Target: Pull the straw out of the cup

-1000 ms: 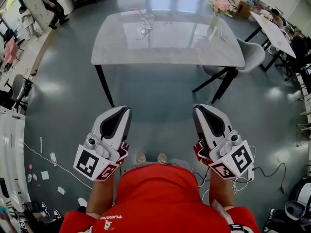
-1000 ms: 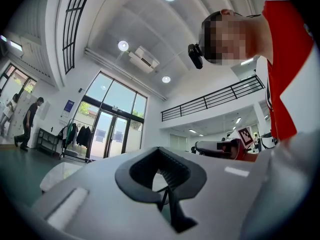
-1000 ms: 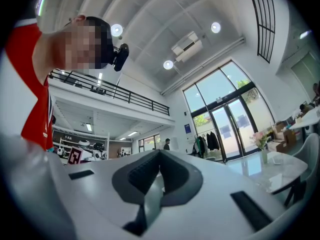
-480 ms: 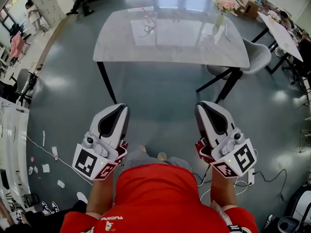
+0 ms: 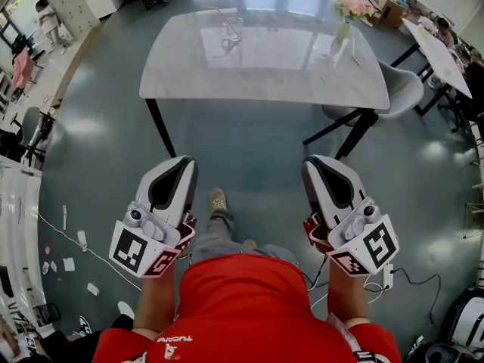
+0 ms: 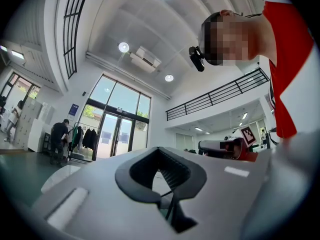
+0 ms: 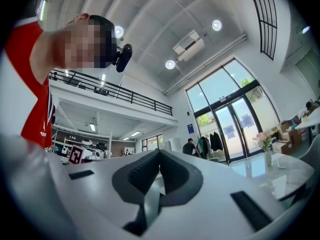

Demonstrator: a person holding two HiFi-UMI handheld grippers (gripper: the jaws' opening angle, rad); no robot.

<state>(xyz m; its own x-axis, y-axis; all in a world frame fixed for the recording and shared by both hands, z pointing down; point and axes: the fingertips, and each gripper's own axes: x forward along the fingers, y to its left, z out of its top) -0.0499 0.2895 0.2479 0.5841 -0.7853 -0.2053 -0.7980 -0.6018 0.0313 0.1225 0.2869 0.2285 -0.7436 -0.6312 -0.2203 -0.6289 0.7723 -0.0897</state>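
In the head view a clear glass cup [image 5: 231, 36] with a pink straw [image 5: 221, 13] stands near the far edge of a grey marble table [image 5: 265, 74]. Both grippers are held over the floor well short of the table, pointing toward it. My left gripper [image 5: 181, 166] is shut and holds nothing. My right gripper [image 5: 318, 166] is also shut and empty. In the left gripper view the left gripper [image 6: 159, 151] has its jaws closed together, as does the right gripper [image 7: 159, 154] in the right gripper view. Neither gripper view shows the cup.
A vase of pink flowers [image 5: 342, 17] stands at the table's far right. A grey chair [image 5: 397, 89] sits at the table's right end, with a second table [image 5: 435, 51] beyond it. Cables and small items lie on the floor at left [image 5: 76, 244]. People stand far back left.
The table has come a little nearer and lower in the head view. One foot has stepped forward between the grippers. Both grippers stay shut.
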